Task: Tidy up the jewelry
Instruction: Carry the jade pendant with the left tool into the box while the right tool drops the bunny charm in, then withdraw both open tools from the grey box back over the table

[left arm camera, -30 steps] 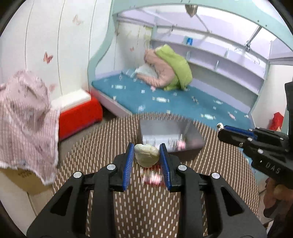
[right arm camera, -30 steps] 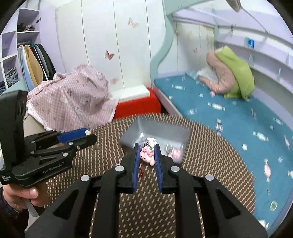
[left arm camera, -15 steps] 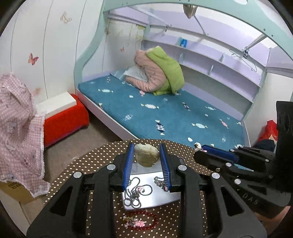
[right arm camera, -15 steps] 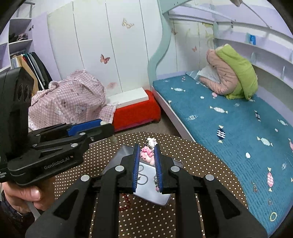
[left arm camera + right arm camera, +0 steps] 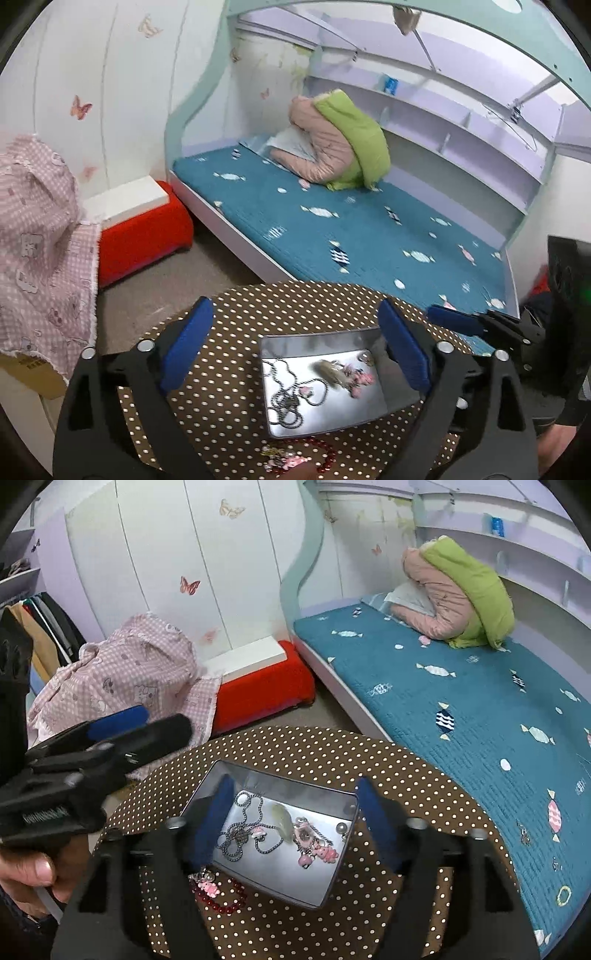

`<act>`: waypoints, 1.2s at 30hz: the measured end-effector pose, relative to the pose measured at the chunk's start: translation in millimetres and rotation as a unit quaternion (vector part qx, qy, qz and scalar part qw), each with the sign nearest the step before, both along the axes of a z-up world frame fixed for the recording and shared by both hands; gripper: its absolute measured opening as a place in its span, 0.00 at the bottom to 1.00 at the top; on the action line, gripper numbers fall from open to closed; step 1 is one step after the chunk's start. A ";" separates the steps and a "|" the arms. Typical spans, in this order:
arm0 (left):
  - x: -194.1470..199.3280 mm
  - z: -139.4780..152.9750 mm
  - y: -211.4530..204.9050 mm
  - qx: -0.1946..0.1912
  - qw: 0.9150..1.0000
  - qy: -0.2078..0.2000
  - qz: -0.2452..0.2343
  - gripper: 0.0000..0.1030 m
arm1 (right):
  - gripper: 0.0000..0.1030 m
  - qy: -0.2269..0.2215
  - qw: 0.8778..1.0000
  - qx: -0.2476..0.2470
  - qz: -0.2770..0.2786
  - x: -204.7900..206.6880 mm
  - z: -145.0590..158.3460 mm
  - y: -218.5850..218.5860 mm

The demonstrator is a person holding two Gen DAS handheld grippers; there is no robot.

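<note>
Both tools hang over the metal tray (image 5: 334,871) on the polka-dot tabletop (image 5: 424,786): the left hand-held gripper (image 5: 295,350) and the right hand-held gripper (image 5: 291,816) are spread wide, holding nothing. Inside the tray lie a pale stone pendant (image 5: 281,819), a pink charm (image 5: 317,849) and silver chains (image 5: 240,834); a red bead bracelet (image 5: 221,895) rests just beside it.
</note>
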State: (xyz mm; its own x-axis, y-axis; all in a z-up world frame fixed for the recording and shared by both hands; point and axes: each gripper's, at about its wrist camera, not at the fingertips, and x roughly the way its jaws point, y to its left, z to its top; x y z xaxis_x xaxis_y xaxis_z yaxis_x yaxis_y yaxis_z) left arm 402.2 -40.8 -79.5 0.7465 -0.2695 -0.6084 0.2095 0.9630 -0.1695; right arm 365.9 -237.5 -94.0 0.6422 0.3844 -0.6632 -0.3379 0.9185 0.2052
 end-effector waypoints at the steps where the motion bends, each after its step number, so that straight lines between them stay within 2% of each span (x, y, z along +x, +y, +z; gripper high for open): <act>1: -2.5 0.9 2.9 0.001 1.000 -0.002 0.003 0.89 | 0.86 -0.005 1.000 0.000 -0.006 -1.4 1.2 -1.6; 2: -3.9 2.3 4.8 0.001 1.000 -0.004 0.006 0.90 | 0.92 -0.007 1.000 0.001 -0.010 -1.2 2.2 -2.5; 3: -7.3 4.0 6.8 0.002 1.000 -0.008 0.011 0.91 | 0.92 -0.010 1.000 0.003 -0.014 -2.3 3.3 -4.0; 9: -26.5 11.7 14.1 0.018 0.999 -0.029 0.032 0.93 | 0.92 -0.019 0.999 0.002 -0.031 -9.0 8.8 -6.6; 24: -81.0 38.3 30.9 0.022 0.996 -0.074 0.055 0.93 | 0.92 -0.071 0.997 0.010 -0.038 -49.0 41.3 -7.7; 36: -126.7 36.2 54.6 0.035 0.992 -0.086 0.083 0.93 | 0.92 -0.105 0.994 -0.002 -0.036 -94.2 51.6 -8.3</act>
